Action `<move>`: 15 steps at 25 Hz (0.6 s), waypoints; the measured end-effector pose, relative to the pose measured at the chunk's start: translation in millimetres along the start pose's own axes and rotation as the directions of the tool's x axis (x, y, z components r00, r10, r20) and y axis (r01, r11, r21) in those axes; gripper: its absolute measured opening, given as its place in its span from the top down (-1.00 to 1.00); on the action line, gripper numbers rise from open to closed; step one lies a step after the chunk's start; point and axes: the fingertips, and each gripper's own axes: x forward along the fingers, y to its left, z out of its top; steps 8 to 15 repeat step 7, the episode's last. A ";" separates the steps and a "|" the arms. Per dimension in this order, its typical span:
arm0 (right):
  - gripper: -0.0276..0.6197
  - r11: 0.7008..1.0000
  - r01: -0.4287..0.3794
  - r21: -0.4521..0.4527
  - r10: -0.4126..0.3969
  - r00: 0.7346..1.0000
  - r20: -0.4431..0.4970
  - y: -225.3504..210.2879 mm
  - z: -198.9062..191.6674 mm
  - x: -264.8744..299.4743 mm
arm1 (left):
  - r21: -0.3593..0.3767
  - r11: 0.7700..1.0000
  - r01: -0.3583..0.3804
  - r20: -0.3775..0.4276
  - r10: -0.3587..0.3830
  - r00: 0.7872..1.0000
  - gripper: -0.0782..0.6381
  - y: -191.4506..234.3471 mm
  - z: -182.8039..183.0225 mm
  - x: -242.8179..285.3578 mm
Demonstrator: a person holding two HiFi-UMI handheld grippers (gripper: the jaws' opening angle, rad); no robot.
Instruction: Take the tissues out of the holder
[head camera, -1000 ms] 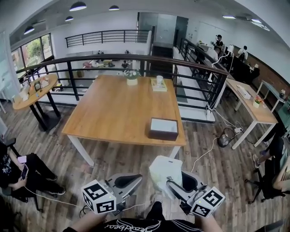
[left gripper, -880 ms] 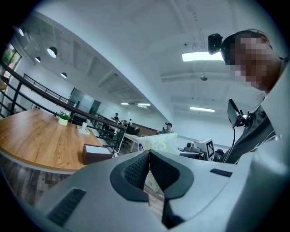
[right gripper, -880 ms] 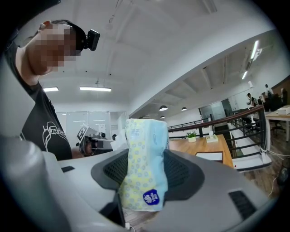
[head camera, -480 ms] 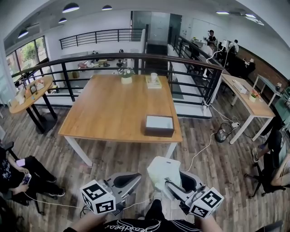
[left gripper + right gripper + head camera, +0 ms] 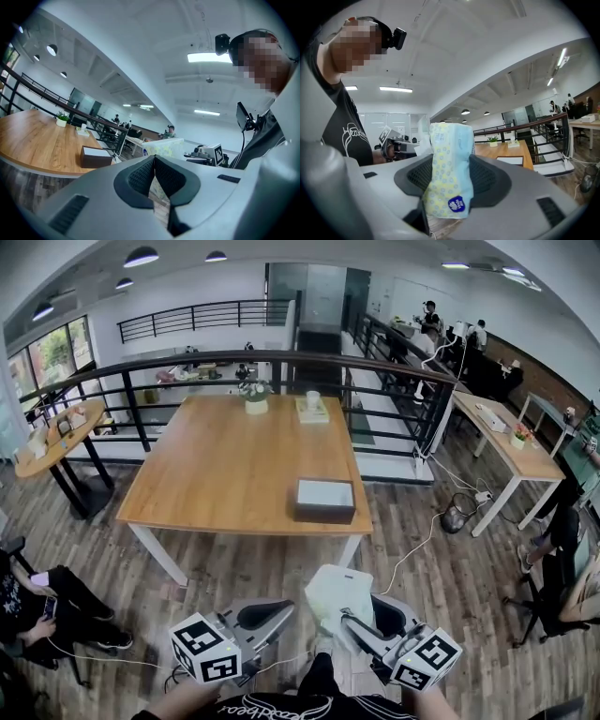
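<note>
- One big brown wooden worktop (image 5: 234, 465) with white legs stands in the middle of the room, on a floor of wooden planks.
- A long black metal railing (image 5: 187, 360) runs along behind the far side of the worktop.
- The grey right claw (image 5: 349, 620) is low at the front of the head view, well apart from the worktop. It grips a soft pack of tissues (image 5: 447, 168), and its two black pads press on the sides of the pack.
- The grey left claw (image 5: 153, 161) is just beside the right claw. It is closed with nothing in it, and the tips of its pads touch each other.
- A dark brown box-shaped tissue holder (image 5: 325, 500) with a white top sits on the worktop, near the front right corner.
- The pack of tissues is pale yellow and light blue, with little rings printed on it and a round dark blue sticker low down. It stands upright in the right claw, out of the tissue holder and well apart from it.
- A small green plant in a white pot (image 5: 255, 399) stands near the far edge of the worktop.
- A little white cup (image 5: 312, 399) stands near the plant.
</note>
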 end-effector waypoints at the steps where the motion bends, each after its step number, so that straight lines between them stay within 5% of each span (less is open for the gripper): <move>1: 0.19 1.000 0.001 0.000 -0.001 1.000 0.001 -0.5 0.4 -0.3 | 0.002 1.000 0.001 -0.001 -0.001 1.000 0.74 -0.1 0.1 0.4; 15: 0.19 1.000 0.008 0.005 -0.008 1.000 0.000 -4.2 -2.5 -0.9 | 0.000 1.000 -0.001 -0.003 0.001 1.000 0.74 3.7 -1.5 3.0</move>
